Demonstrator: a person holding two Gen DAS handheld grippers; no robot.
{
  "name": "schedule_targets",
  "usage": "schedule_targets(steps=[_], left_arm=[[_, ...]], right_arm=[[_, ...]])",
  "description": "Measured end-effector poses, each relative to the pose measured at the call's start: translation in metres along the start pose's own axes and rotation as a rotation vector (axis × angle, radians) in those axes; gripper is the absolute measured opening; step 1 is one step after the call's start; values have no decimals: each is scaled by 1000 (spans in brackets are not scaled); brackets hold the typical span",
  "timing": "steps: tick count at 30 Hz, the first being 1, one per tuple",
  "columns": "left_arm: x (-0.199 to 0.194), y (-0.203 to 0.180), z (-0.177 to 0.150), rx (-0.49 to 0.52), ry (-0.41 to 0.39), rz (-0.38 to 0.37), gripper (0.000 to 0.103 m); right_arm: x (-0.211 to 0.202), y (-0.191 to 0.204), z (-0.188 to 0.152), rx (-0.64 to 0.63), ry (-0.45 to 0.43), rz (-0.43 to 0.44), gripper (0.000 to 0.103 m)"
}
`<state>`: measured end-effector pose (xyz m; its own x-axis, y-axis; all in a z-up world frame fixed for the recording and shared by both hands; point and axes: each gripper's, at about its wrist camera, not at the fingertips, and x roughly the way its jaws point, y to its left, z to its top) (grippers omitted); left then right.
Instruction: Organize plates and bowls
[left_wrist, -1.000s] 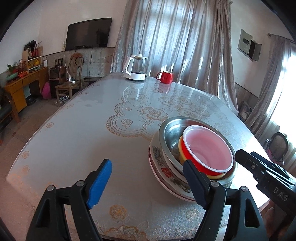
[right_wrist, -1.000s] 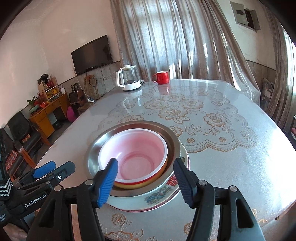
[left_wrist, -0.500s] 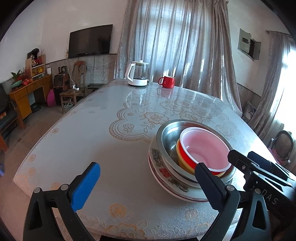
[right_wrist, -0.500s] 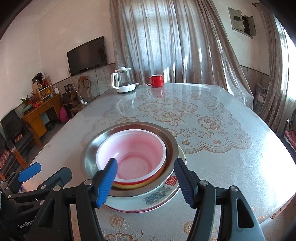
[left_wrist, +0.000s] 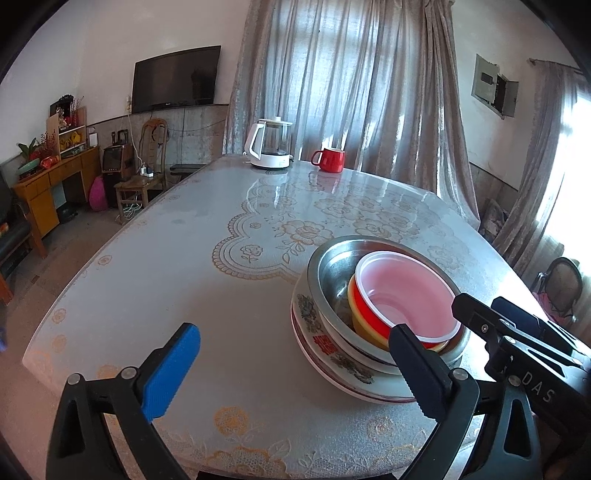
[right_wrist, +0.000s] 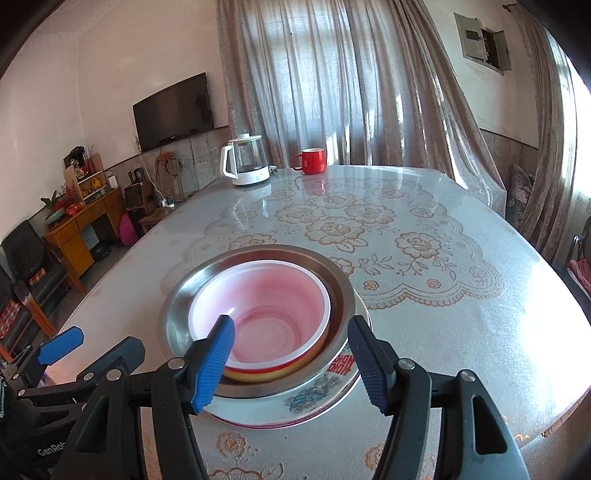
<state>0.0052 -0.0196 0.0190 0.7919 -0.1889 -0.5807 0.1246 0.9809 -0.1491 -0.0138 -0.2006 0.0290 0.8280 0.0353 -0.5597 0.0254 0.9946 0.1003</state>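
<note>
Bowls are nested on the tabletop (right_wrist: 461, 314): a red bowl (right_wrist: 266, 314) inside a yellow bowl (left_wrist: 360, 321) (its side shows only in the left view), inside a steel bowl (right_wrist: 181, 310), on a flowered plate (right_wrist: 317, 391). The right gripper (right_wrist: 291, 360) has its jaws open around the stack's near edge. The left gripper (left_wrist: 295, 369), jaws open, is beside the plate. A kettle (right_wrist: 245, 164) and a red mug (right_wrist: 312, 160) stand far behind.

A home living-dining room; wall television (left_wrist: 176, 78), curtains (left_wrist: 343, 81), lace-covered table (left_wrist: 229, 266) with kettle (left_wrist: 269, 144)
</note>
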Motion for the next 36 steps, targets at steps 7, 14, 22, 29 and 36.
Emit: schedule_targets(steps=[7, 14, 22, 29, 36], left_arm=[[0, 0, 0, 2, -3, -5, 103], [-1, -3, 0, 13, -7, -10, 102], [-1, -4, 0, 15, -5, -8, 103], [0, -5, 0, 13, -5, -11, 103], [3, -6, 0, 14, -7, -13, 103]], right_arm=[[4, 1, 1, -3, 5, 1, 64], [5, 2, 1, -6, 7, 0, 65], [3, -1, 1, 4, -4, -7, 65], [5, -5, 2, 11, 0, -9, 65], [6, -6, 0, 18, 8, -9, 65]])
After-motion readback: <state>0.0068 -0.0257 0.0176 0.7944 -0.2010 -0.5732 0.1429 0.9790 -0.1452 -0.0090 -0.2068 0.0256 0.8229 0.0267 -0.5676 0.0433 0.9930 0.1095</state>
